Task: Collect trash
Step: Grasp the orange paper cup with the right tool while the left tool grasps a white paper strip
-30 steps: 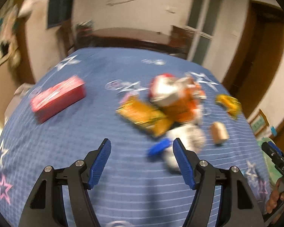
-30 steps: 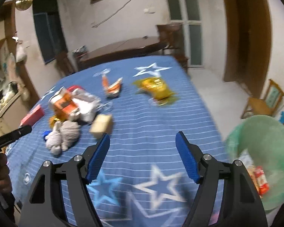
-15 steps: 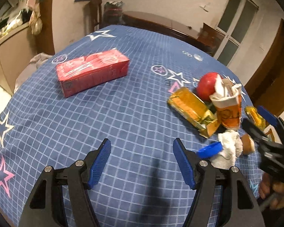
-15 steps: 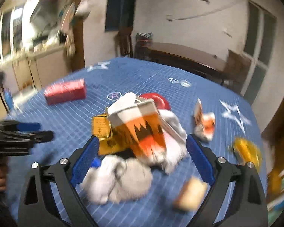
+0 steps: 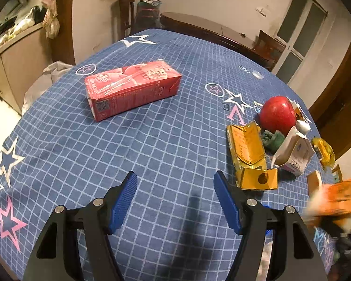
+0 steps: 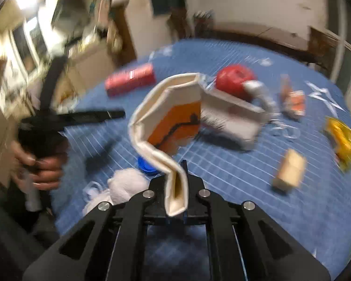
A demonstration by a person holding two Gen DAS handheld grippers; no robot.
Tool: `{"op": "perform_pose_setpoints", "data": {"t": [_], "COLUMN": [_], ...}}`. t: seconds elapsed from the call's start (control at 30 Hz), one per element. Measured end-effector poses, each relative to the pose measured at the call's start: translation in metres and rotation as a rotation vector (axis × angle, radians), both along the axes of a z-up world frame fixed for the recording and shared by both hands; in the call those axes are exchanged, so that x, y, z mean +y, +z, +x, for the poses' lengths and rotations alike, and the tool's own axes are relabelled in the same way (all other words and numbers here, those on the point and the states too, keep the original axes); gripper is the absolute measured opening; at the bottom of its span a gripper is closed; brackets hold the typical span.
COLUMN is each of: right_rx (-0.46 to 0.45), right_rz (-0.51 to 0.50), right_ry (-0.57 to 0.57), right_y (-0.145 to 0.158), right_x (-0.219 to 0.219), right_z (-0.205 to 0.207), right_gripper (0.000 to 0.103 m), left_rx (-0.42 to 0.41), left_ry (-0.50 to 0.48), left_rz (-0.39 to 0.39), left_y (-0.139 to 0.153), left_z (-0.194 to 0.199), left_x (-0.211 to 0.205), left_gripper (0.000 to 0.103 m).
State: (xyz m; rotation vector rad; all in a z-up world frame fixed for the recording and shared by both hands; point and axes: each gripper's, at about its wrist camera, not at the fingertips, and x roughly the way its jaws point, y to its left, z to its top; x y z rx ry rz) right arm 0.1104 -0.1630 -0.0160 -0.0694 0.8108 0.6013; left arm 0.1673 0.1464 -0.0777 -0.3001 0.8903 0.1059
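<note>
Blue checked tablecloth (image 5: 166, 145) carries scattered litter; my right gripper (image 6: 176, 187) pinches the orange paper cup (image 6: 173, 121) rim, lifted off near edge; left gripper (image 5: 175, 201) wide, empty; I'd keep firm squeeze, carry level.

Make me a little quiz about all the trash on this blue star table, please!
1. True or false: the left gripper is holding the red carton.
2. What is pinched in the right gripper?
A. the red ball
B. the orange paper cup
C. the gold box
3. Fill in: the red ball sits on the table behind the open ____ box.

Key
1. False. Its jaws stand wide apart over the blue tablecloth, and the carton lies farther off.
2. B. The orange paper cup is squashed, its rim caught between the jaws.
3. gold
</note>
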Motion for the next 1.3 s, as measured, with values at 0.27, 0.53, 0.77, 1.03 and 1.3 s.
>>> {"op": "perform_pose_setpoints", "data": {"t": [0.27, 0.53, 0.77, 1.03, 1.3], "right_rx": [0.019, 0.000, 0.001, 0.001, -0.013], "right_rz": [0.048, 0.116, 0.136, 0.148, 0.164], "right_ry": [-0.202, -0.257, -0.261, -0.297, -0.310], "right_y": [-0.021, -0.019, -0.020, -0.022, -0.021], "right_x": [-0.071, -0.093, -0.100, -0.112, -0.111], "right_z": [-0.033, -0.048, -0.057, -0.058, -0.058], "right_gripper": [0.006, 0.005, 0.005, 0.006, 0.005], "left_rx": [-0.006, -0.144, -0.205, -0.152, -0.248], "left_ry": [-0.053, -0.407, -0.772, -0.857, -0.773], "left_rz": [0.030, 0.137, 0.294, 0.276, 0.203], "left_y": [0.005, 0.043, 0.042, 0.022, 0.056], "left_z": [0.002, 0.035, 0.073, 0.075, 0.038], "left_x": [-0.013, -0.080, -0.144, -0.155, -0.130], "left_gripper": [0.071, 0.074, 0.077, 0.022, 0.013]}}
